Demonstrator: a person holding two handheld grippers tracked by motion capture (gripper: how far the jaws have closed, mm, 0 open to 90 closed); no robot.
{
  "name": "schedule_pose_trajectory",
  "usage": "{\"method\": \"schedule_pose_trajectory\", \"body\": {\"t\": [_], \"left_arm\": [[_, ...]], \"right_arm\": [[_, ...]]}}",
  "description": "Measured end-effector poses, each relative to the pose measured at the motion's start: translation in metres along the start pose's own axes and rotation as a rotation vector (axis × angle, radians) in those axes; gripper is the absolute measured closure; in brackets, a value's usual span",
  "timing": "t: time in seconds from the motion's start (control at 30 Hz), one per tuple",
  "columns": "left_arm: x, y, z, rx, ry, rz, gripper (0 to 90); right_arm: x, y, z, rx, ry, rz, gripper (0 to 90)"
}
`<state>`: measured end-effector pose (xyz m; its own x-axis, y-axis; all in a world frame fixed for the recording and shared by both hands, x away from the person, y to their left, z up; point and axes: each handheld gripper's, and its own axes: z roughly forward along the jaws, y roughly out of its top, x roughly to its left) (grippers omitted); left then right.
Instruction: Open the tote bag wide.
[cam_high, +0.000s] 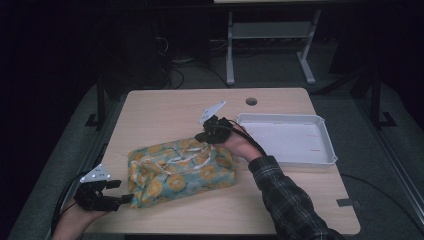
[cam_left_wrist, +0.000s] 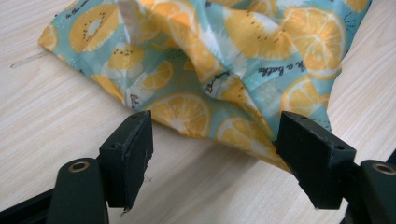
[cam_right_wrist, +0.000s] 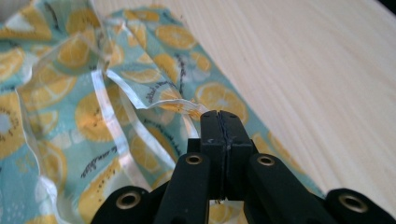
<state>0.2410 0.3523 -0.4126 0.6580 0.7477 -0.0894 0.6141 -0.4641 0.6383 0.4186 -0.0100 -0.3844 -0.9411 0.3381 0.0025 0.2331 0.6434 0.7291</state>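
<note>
Handling the fruit-print fabric bag (cam_high: 181, 171) calls for a light, pinching grip: the cloth looks thin, soft and limp, creased into loose folds, so it will likely sag and drag when lifted and offers no stiff edge to push against. It lies on the wooden table (cam_high: 165, 107), left of the white tray (cam_high: 327, 137) and apart from it, with pale drawstring ribbons (cam_right_wrist: 109, 114) strewn over its top face.

The right gripper (cam_right_wrist: 222, 119) has its jaws pressed fully together at the bag's upper edge. A ribbon loop runs up to the jaw tips in the right gripper view, and it appears pinched there, though the contact point itself is hidden.

The left gripper (cam_left_wrist: 217, 149) stands with jaws spread wide at the bag's lower left corner; cloth lies between them, one edge close to the right-hand jaw, but nothing is clamped.

Recommended hold points are the ribbons and a gathered fold or corner seam. A single flat layer will probably slip; the glossy ribbon may also slide under tension.
</note>
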Motion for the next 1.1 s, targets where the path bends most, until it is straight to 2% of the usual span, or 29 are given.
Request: {"method": "schedule_pose_trajectory", "body": {"t": [0.1, 0.17, 0.2, 0.23, 0.3, 0.33, 0.43, 0.53, 0.7, 0.73, 0.83, 0.9, 0.97, 1.1], "left_arm": [[0.0, 0.003, 0.0, -0.003, 0.005, 0.012, 26.3], [0.0, 0.003, 0.0, -0.005, 0.005, 0.013, 26.0], [0.0, 0.003, 0.0, -0.004, 0.005, 0.012, 25.9], [0.001, 0.004, -0.001, -0.004, 0.005, 0.014, 25.8], [0.002, 0.005, -0.001, -0.018, 0.003, 0.009, 25.4], [0.003, 0.006, -0.001, -0.02, 0.006, 0.024, 25.3], [0.003, 0.005, 0.0, -0.017, 0.003, 0.02, 24.9], [0.004, 0.005, -0.002, -0.023, 0.003, 0.022, 24.4], [0.005, 0.004, -0.004, -0.028, 0.001, 0.002, 24.2], [0.005, 0.003, -0.004, -0.028, 0.002, -0.002, 24.1], [0.006, 0.003, -0.005, -0.035, 0.0, -0.006, 24.1], [0.007, 0.003, -0.006, -0.035, 0.001, -0.007, 24.0], [0.007, 0.003, -0.007, -0.033, 0.001, -0.007, 24.1], [0.007, 0.004, -0.008, -0.034, -0.001, -0.01, 24.1]], "right_arm": [[-0.007, 0.006, 0.0, -0.005, -0.028, -0.028, 89.1], [-0.012, 0.011, -0.001, -0.018, -0.036, 0.001, 89.1], [-0.017, 0.012, -0.001, -0.032, -0.042, -0.012, 89.1], [-0.018, 0.015, -0.001, -0.037, -0.037, 0.027, 89.1], [-0.025, 0.02, 0.002, -0.047, -0.04, 0.036, 89.1], [-0.028, 0.022, 0.004, -0.058, -0.041, 0.048, 89.1], [-0.039, 0.026, 0.013, -0.072, -0.039, 0.088, 89.0], [-0.045, 0.025, 0.027, -0.048, -0.055, 0.105, 89.0], [-0.053, 0.018, 0.048, 0.037, -0.075, 0.124, 88.3], [-0.055, 0.016, 0.049, 0.039, -0.073, 0.118, 86.8], [-0.054, 0.016, 0.045, 0.043, -0.053, 0.13, 74.8], [-0.051, 0.018, 0.038, 0.034, -0.061, 0.134, 68.1], [-0.049, 0.019, 0.029, 0.021, -0.062, 0.117, 62.6], [-0.038, 0.019, 0.013, 0.023, -0.068, 0.137, 54.4]]}}
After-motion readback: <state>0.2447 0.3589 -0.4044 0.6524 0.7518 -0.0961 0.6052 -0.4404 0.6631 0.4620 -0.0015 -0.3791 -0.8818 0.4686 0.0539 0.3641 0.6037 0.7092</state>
